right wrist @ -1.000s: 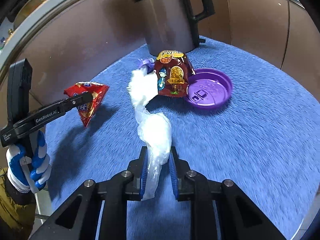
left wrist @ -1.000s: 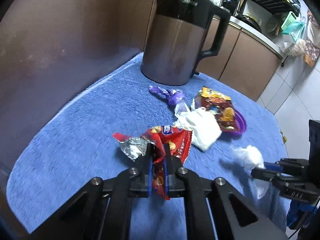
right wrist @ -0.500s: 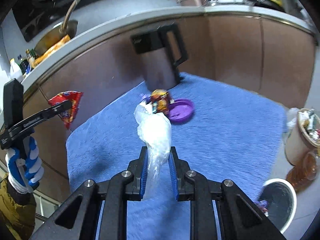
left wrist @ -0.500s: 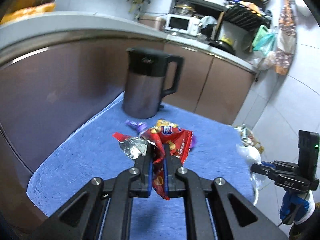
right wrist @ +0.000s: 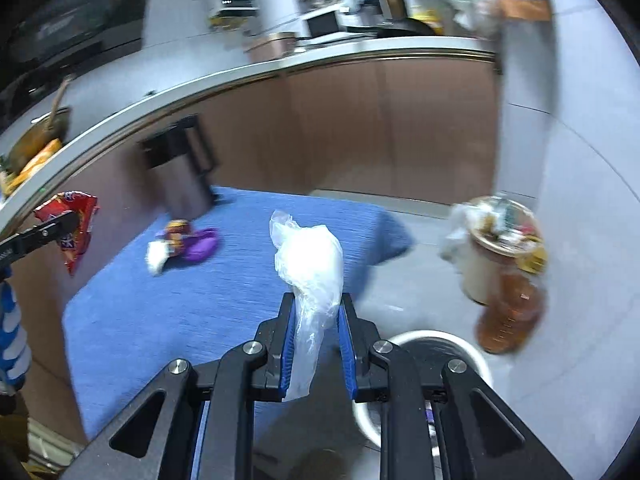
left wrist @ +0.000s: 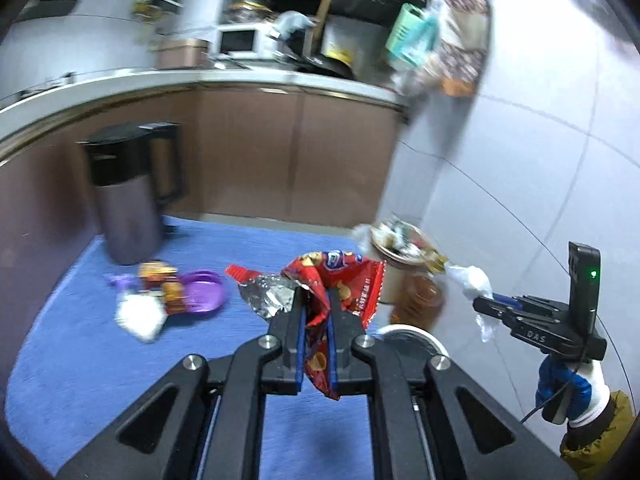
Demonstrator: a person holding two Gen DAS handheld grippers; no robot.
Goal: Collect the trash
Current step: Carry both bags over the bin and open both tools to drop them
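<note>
Left claw [left wrist: 316, 312]: clenched on the crumpled red foil snack wrapper [left wrist: 336, 280], lifted clear of the blue towel-covered surface [left wrist: 100, 360].
Change: both claws have pulled back from the pile toward the surface's right edge.
Left behind: purple plastic lid [left wrist: 202, 290] and small wrappers by the dark steel kettle [left wrist: 128, 196] at the far-left corner.
Right claw [right wrist: 318, 320]: grasping the clear crumpled plastic bag [right wrist: 308, 260].
Meaning: the white-rimmed bin [right wrist: 436, 344] sits just past the right edge, so dropping looks next.

Two held wrappers [left wrist: 332, 280], perhaps four trash pieces [left wrist: 168, 292], one kettle [left wrist: 124, 196].
</note>
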